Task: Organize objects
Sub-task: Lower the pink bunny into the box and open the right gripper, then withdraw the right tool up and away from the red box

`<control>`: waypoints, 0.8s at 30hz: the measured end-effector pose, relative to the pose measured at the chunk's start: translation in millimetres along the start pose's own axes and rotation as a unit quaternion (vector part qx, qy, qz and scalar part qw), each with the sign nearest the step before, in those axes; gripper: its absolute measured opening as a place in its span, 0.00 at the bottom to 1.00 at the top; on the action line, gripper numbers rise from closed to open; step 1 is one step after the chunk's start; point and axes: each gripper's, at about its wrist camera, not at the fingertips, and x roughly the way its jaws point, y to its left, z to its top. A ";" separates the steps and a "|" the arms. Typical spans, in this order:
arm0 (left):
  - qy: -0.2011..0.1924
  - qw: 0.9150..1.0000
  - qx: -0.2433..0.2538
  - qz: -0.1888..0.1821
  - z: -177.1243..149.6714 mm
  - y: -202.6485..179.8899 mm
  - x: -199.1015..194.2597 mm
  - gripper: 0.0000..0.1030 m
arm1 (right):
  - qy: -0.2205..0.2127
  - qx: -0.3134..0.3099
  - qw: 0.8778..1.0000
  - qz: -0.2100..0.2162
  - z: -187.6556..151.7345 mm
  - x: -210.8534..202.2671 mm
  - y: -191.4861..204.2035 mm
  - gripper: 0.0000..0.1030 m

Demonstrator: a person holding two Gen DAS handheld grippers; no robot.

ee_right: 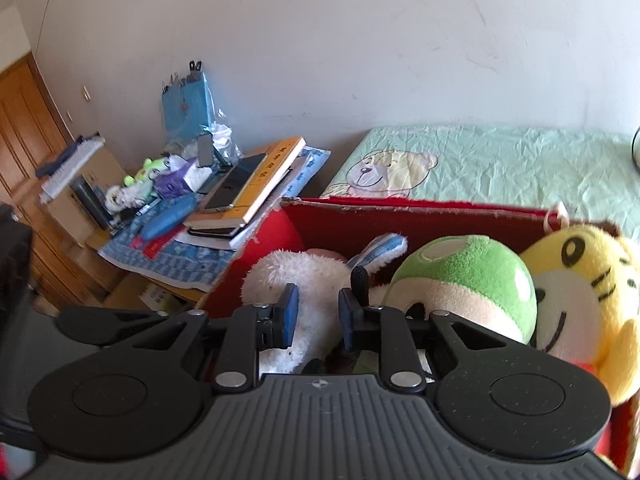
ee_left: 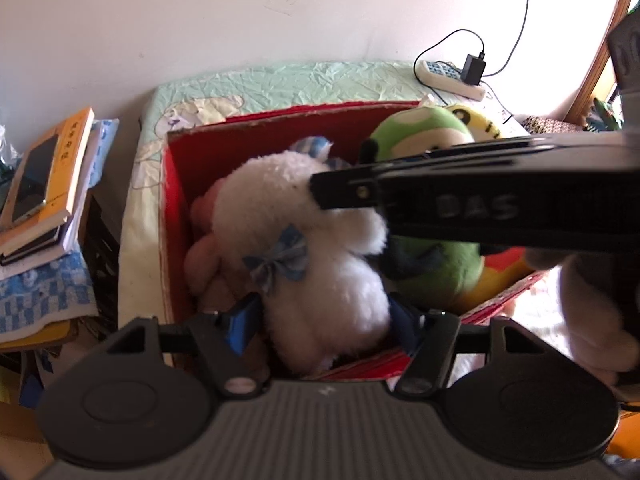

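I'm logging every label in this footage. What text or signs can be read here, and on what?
"DAS": raised letters on the right gripper, seen from the left wrist.
Orange book: dark characters down the cover, too blurred to read.
Power strip: printed pattern, no legible text.
Nothing else is readable.

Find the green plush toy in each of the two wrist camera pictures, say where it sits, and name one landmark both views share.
Left wrist view: the green plush toy sits right of centre inside the red box, partly hidden behind a black claw arm.
Right wrist view: the green plush toy sits right of centre, between the white plush and the yellow plush.
Shared landmark: the orange book on the stack at left.
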 end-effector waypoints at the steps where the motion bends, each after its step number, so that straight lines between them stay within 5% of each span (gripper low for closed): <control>1: -0.002 1.000 0.000 0.002 -0.5 0.5 -1.3 0.66 | 0.001 -0.011 1.000 -0.010 -1.0 -0.2 2.6 0.20; 7: -0.003 1.000 0.003 0.015 -1.2 1.3 -4.3 0.67 | 0.021 -0.023 0.999 -0.008 -13.6 -5.7 1.7 0.20; 15: -0.012 0.999 0.007 0.049 -1.8 -3.7 -8.9 0.82 | -0.012 0.018 1.000 -0.011 -26.5 -30.0 4.6 0.26; 24: -0.005 0.994 0.016 0.104 0.4 -19.8 -13.2 0.82 | -0.040 0.069 0.996 -0.036 -35.4 -65.8 -4.6 0.27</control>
